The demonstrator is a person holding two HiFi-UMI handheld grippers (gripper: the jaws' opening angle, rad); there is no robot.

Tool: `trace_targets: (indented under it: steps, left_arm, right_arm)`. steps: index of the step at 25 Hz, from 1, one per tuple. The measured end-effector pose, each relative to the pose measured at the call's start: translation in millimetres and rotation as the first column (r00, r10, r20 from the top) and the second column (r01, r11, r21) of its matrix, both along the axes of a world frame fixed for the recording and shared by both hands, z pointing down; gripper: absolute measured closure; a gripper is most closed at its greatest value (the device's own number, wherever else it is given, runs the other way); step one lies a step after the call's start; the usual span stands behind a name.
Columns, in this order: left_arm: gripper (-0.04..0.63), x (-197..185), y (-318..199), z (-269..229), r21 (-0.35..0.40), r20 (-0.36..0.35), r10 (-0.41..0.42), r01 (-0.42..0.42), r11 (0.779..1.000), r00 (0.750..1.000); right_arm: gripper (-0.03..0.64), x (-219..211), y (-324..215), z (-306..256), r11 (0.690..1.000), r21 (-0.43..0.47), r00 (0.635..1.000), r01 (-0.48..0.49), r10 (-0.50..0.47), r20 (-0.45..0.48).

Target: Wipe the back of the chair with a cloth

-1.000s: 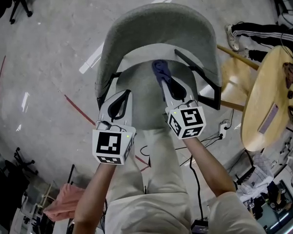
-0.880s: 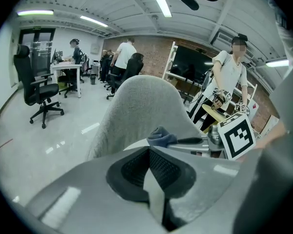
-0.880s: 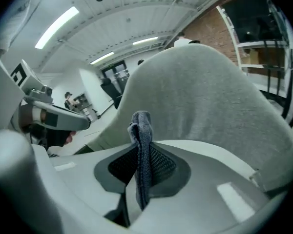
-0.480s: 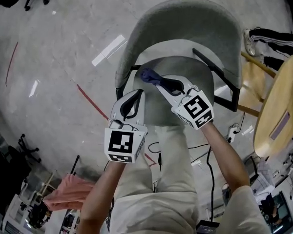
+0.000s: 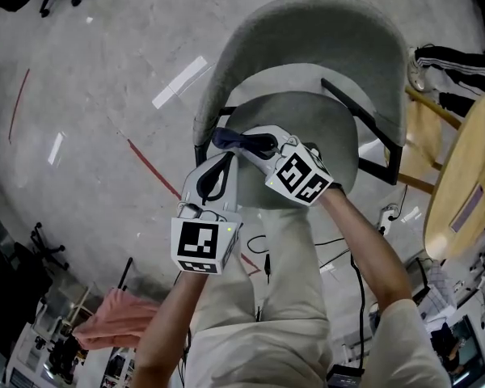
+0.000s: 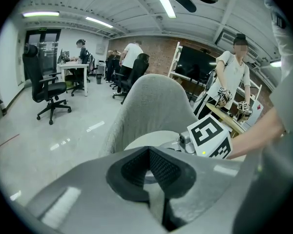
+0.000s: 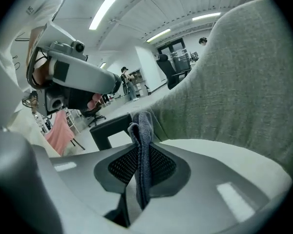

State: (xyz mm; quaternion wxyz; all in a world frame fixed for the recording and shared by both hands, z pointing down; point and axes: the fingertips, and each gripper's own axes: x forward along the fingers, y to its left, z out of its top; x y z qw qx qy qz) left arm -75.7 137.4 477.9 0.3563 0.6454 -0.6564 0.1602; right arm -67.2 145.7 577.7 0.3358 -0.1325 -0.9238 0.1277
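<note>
Both grippers hover over the chair (image 5: 307, 35) seat. Your right gripper (image 5: 253, 144) is clamped on the dark cloth (image 5: 225, 138). Your left gripper (image 5: 223, 162) has its jaws together, holding nothing.

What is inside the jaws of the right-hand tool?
A dark blue-grey cloth, pinched between the shut jaws of the right tool. Its top edge pokes out; the clamped part is hidden by the jaws.

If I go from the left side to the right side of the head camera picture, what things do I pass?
pink cloth → left gripper → right gripper, pinching the blue cloth → round wooden table
</note>
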Motion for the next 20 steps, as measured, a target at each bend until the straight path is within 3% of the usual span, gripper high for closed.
trace_targets:
  steps: [6, 11, 15, 20]
  left_arm:
    - [0.595, 0, 1, 4, 0.0, 0.008, 0.006, -0.006, 1.0, 1.0]
    - [0.595, 0, -1, 7, 0.002, 0.007, 0.009, -0.009, 1.0, 1.0]
    - [0.595, 0, -4, 6, 0.007, 0.01, 0.011, -0.011, 1.0, 1.0]
    - [0.595, 1, -9, 5, 0.016, 0.006, 0.015, -0.015, 1.0, 1.0]
  right_arm:
    - [0.541, -23, -15, 15, 0.996, -0.01, 0.996, -0.09, 0.09, 0.009]
    - [0.541, -42, -35, 22, 0.974, -0.048, 0.975, -0.221, 0.221, 0.006]
    - [0.541, -49, -42, 26, 0.96, -0.069, 0.963, -0.27, 0.27, 0.001]
    - [0.541, -44, -62, 31, 0.905, -0.136, 0.915, -0.403, 0.403, -0.034]
